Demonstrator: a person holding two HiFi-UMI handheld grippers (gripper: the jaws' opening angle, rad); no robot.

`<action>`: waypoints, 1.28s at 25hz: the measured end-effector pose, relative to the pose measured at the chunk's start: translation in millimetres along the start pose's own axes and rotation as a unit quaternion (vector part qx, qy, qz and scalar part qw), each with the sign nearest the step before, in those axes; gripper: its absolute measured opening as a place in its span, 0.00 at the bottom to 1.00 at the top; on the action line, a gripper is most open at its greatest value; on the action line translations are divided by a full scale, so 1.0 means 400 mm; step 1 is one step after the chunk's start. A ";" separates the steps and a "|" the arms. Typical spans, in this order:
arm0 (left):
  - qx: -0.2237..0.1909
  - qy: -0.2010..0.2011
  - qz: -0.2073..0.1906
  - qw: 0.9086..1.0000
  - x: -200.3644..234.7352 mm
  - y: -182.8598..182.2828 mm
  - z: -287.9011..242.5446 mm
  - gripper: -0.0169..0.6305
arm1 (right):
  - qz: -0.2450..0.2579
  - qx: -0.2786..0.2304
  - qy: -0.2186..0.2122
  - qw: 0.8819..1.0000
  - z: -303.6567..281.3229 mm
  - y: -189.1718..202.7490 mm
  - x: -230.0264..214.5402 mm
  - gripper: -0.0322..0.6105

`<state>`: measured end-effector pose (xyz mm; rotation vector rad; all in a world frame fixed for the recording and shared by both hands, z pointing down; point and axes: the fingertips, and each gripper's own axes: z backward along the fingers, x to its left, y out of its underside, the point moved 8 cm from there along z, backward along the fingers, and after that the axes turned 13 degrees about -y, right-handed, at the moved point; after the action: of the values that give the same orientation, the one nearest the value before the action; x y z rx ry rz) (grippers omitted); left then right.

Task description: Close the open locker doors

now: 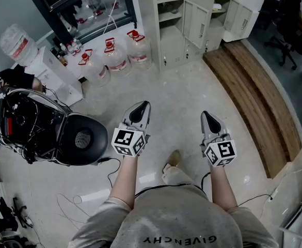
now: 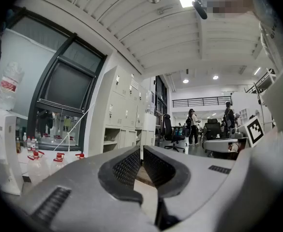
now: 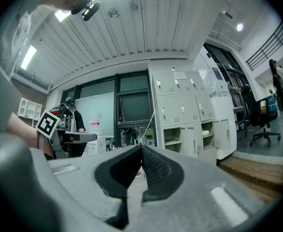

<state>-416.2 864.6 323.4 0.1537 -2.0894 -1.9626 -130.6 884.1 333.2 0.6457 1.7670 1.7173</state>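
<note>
A bank of white lockers (image 1: 179, 22) stands at the far side of the floor. Two of its compartments gape, one on the left (image 1: 170, 15) and one further right (image 1: 219, 5). Their doors (image 1: 197, 20) (image 1: 238, 15) are swung out to the right. Both grippers are held level over the floor, well short of the lockers. My left gripper (image 1: 143, 105) is shut and holds nothing, and so is my right gripper (image 1: 206, 114). The left gripper view has the lockers (image 2: 122, 108) beyond the closed tips of the gripper (image 2: 141, 149). The right gripper view has them (image 3: 180, 110) past its gripper (image 3: 141, 148).
Several large water jugs (image 1: 117, 53) stand on the floor left of the lockers, beside a water dispenser (image 1: 24, 50). A wooden platform (image 1: 254, 97) runs along the right. A black backpack rig (image 1: 32, 128) lies at my left. An office chair (image 1: 287, 30) and distant people (image 2: 193, 127) are beyond.
</note>
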 end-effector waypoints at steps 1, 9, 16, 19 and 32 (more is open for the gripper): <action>-0.001 0.000 0.000 1.000 0.007 0.007 -0.026 0.05 | 0.002 0.000 0.002 1.000 -0.017 0.007 -0.018 0.05; 0.014 0.005 0.011 1.000 0.087 0.015 -0.292 0.05 | -0.011 0.008 0.033 0.999 -0.189 0.022 -0.214 0.05; 0.017 0.016 0.024 0.999 0.082 0.018 -0.500 0.05 | -0.018 0.016 0.038 0.999 -0.279 0.016 -0.369 0.05; 0.019 0.017 0.032 0.999 0.078 0.024 -0.559 0.05 | -0.021 0.018 0.034 0.999 -0.303 0.013 -0.415 0.05; 0.043 0.029 0.027 0.998 0.104 0.050 -0.889 0.05 | -0.058 0.021 0.034 0.998 -0.470 0.032 -0.689 0.16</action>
<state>-359.1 512.8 364.6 0.1662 -2.1181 -1.8171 -67.0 557.9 366.2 0.4968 1.8537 1.6453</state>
